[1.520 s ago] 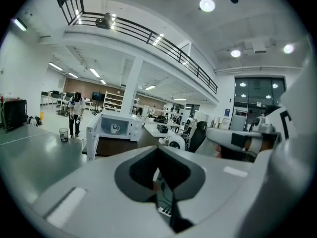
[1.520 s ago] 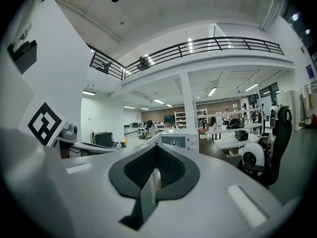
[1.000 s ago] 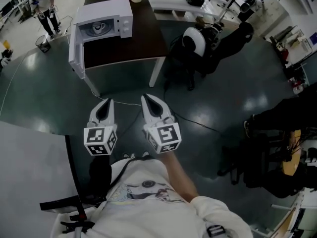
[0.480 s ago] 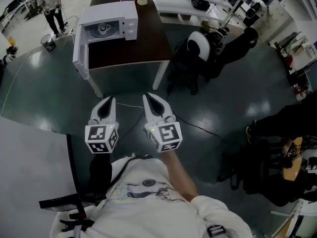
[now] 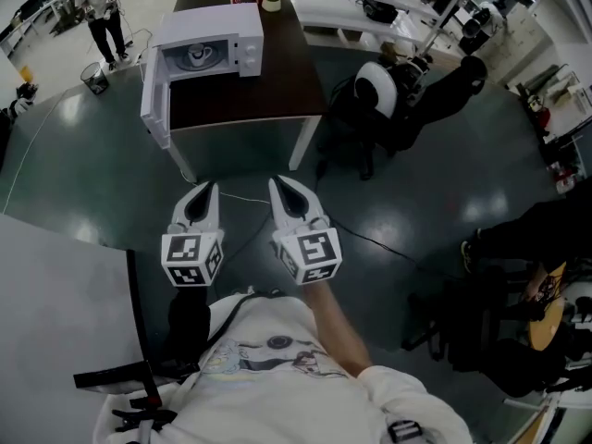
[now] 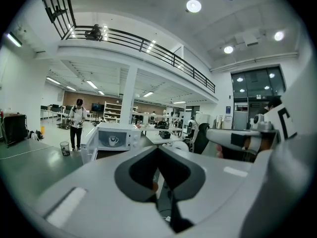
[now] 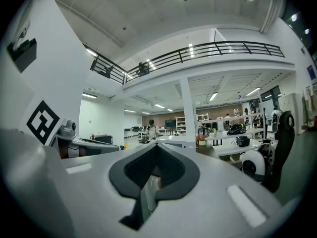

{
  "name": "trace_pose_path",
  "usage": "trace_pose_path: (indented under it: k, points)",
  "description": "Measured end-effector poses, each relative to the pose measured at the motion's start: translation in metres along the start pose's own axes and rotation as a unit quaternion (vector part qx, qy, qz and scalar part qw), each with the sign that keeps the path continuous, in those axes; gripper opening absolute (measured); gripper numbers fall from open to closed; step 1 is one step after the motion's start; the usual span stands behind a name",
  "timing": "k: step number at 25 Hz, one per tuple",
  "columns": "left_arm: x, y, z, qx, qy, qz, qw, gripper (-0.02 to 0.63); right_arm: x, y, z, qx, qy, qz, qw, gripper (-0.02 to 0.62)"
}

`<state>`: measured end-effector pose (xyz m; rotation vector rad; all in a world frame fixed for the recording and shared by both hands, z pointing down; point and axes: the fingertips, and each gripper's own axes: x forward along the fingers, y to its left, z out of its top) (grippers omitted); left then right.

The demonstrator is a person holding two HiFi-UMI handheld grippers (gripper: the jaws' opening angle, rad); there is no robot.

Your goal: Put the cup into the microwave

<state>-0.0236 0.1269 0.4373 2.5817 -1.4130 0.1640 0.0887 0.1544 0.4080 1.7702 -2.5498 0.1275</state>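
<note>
**Head view.** The microwave [image 5: 208, 24] is a white, smooth-sided box on a dark table [image 5: 277, 91]. Its door [image 5: 155, 95] hangs open on its left side. The cup [image 5: 198, 55] stands upright inside the microwave's cavity and looks white and glossy, probably ceramic. The left gripper [image 5: 203, 191] and right gripper [image 5: 280, 184] are held well short of the microwave with their tips pointing toward it. Both have matte pale shells. Both pairs of jaws are pressed together with nothing in them. The left gripper is on the open door's side of the microwave, so it is probably the nearer one for swinging the door closed.

**Left gripper view.** The jaws meet tip to tip and hold nothing. The microwave [image 6: 135, 138] is ahead and slightly left, with the cup [image 6: 113, 140] visible in its cavity, long axis vertical.

**Right gripper view.** The jaws are closed and empty. I cannot make out the cup here.
</note>
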Motion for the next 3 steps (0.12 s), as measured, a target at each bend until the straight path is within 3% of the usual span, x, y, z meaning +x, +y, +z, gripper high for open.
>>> trace_pose_path:
  k: [3]
  points:
    - [0.0019,-0.0003,0.0002,0.001,0.001,-0.002,1.0,-0.002,0.0017,-0.0011,-0.0008,0.0,0.002,0.001,1.0,-0.002]
